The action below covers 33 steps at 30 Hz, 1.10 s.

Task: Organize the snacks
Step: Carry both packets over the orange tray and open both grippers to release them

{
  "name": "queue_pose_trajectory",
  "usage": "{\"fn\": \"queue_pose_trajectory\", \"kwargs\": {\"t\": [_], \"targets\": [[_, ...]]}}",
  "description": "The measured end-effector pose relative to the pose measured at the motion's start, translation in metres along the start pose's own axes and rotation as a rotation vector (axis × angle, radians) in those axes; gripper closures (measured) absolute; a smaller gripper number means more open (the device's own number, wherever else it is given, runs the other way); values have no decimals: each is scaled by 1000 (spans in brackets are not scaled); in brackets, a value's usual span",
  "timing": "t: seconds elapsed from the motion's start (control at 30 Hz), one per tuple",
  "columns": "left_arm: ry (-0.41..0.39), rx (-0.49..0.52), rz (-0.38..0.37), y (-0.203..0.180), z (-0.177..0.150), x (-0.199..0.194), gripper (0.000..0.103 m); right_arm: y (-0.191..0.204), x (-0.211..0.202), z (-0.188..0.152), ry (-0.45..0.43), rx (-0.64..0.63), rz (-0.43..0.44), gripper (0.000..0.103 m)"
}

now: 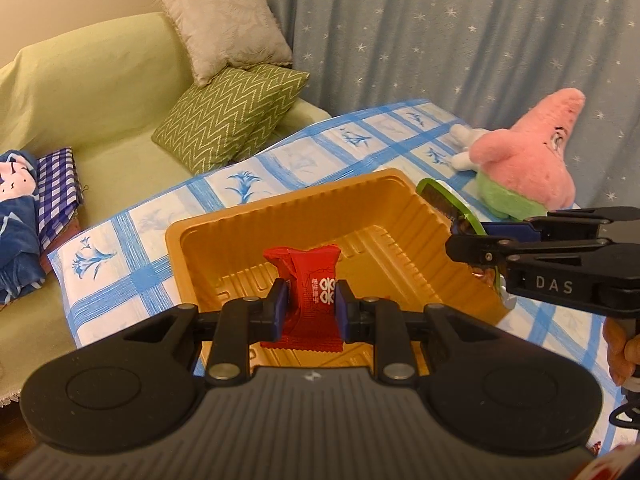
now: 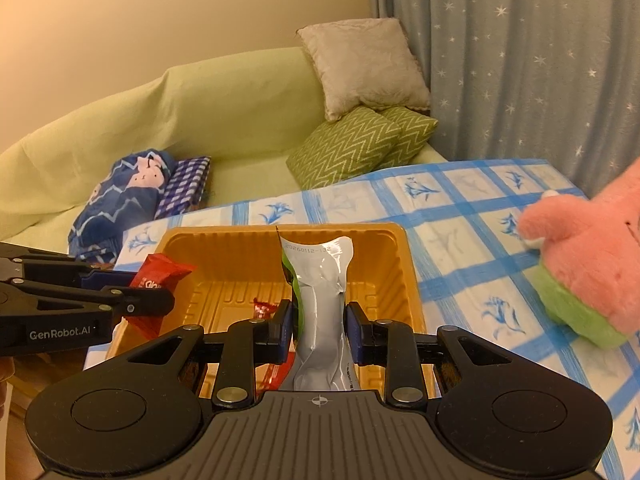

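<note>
Two grippers hang over the orange tray [image 1: 176, 236], which sits on a table covered by a blue-checked cloth [image 1: 132, 240]. The left gripper [image 1: 310, 307] points forward and slightly down above the tray's near side, its blue pads pressed on both flanks of a red snack packet [image 1: 310, 280] that stands upright between them, crimped top edge above the pads and bottom edge below. In the right wrist view this gripper [image 2: 158, 294] comes in from the left edge, the red packet [image 2: 160, 274] sticking out past its tip over the tray's left rim.

The right gripper [image 2: 318, 322] is likewise level above the tray [image 2: 404, 264], clamped on a tall pouch [image 2: 320, 276] with a silver back and a green edge; a printed date code shows near its top. From the left wrist view the right gripper [image 1: 472, 240] reaches in from the right at the tray's far right corner, and only the green rim of the pouch [image 1: 444, 196] shows beside it.

One more red wrapper [image 2: 262, 310] lies on the tray floor, mostly hidden behind the right gripper's left finger, so its shape is hard to read. A pink and green plush toy [image 1: 528, 160] sits on the cloth to the right, cut off by the frame in the right wrist view. Part of a hand [image 1: 620, 348] shows at the right edge below the right gripper.
</note>
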<state>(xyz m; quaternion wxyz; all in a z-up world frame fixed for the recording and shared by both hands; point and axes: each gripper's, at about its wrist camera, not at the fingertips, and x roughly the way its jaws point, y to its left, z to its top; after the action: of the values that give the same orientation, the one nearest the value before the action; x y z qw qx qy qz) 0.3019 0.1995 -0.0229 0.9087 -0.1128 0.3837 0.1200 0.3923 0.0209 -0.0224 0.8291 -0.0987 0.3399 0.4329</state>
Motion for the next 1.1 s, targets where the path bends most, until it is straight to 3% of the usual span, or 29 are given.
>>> {"fn": "queue_pose_trajectory", "kwargs": {"t": [0.43,0.9,1.1], "targets": [[36,-31,23,12,2,26,80,-13,43,-2,57,6,12,74],[65,-30,16,8,-3,35,80,-15,61,-8,97,-6,-3,74],[69,-33,13,7,-5,35,80,-17,52,-13,89,27,-3,58]]}}
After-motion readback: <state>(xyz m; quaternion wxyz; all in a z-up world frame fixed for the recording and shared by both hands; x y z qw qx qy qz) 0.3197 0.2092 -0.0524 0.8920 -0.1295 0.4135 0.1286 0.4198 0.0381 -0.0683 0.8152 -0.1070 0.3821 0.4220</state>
